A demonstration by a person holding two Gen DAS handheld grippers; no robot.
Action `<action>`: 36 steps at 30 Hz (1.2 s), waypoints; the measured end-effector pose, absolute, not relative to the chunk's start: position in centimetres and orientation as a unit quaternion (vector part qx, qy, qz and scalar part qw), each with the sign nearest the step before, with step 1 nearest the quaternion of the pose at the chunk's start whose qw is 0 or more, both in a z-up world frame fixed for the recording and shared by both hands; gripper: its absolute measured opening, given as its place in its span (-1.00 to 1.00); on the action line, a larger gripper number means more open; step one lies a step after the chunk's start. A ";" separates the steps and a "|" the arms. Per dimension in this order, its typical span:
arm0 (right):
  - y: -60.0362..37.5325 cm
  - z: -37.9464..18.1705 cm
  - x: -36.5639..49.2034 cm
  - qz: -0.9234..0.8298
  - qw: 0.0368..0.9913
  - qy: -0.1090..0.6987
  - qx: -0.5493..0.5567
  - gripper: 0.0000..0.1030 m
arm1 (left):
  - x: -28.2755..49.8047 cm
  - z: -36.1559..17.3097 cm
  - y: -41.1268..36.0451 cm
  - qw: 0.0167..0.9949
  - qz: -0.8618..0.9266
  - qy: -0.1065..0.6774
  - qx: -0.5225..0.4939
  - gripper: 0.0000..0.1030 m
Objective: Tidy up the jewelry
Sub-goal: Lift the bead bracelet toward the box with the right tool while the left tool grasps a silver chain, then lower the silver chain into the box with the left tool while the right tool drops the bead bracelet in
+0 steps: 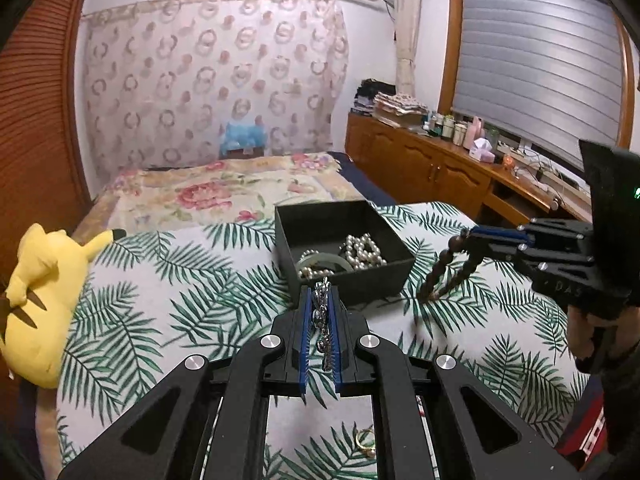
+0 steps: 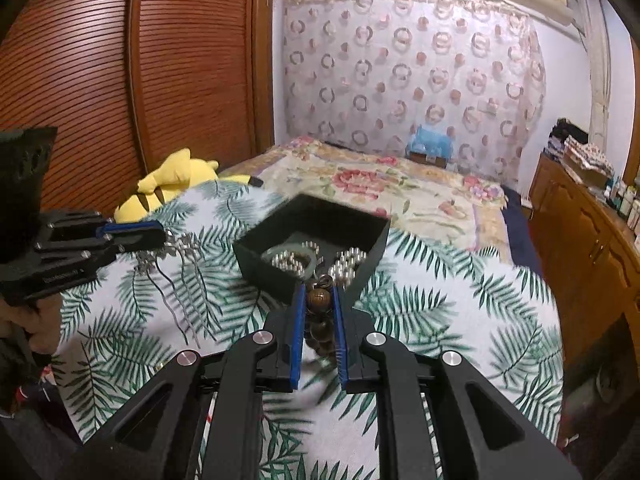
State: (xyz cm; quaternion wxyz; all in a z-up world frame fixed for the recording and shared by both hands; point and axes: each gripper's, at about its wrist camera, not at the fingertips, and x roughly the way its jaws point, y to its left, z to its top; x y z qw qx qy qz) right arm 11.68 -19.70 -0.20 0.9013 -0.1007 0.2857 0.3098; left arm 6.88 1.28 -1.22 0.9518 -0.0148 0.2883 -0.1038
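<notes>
A black open box sits on the palm-leaf bedspread and holds pearl strands and a pale green bangle. My left gripper is shut on a silver chain, just in front of the box's near wall. My right gripper is shut on a brown wooden bead bracelet, close to the box. In the left wrist view the bracelet hangs from the right gripper with its lower end touching the bedspread, right of the box. The silver chain dangles from the left gripper.
A yellow plush toy lies at the bed's left edge. A gold ring with a pearl lies on the bedspread under my left gripper. A floral quilt covers the far bed. A wooden cabinet with bottles stands on the right.
</notes>
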 end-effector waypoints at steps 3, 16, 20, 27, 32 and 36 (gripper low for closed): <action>-19.2 1.4 11.9 0.310 0.906 0.269 -0.106 -0.71 | 7.1 -0.8 1.4 0.953 -0.101 0.284 -0.015 -0.86; -17.5 6.0 15.3 0.309 0.915 0.232 -0.112 -0.71 | 8.3 0.7 2.6 0.959 -0.085 0.269 -0.017 -0.86; -16.6 6.1 17.1 0.306 0.914 0.241 -0.117 -0.71 | 8.9 0.8 2.9 0.960 -0.082 0.268 -0.017 -0.86; -15.8 4.5 18.9 0.309 0.908 0.267 -0.094 -0.71 | 9.6 1.2 3.0 0.961 -0.078 0.266 -0.013 -0.86; -15.0 2.8 20.0 0.313 0.901 0.289 -0.077 -0.70 | 10.1 1.2 3.4 0.961 -0.076 0.266 -0.015 -0.86; -14.8 1.8 20.6 0.317 0.897 0.300 -0.070 -0.63 | 10.6 1.1 3.7 0.960 -0.075 0.270 -0.020 -0.86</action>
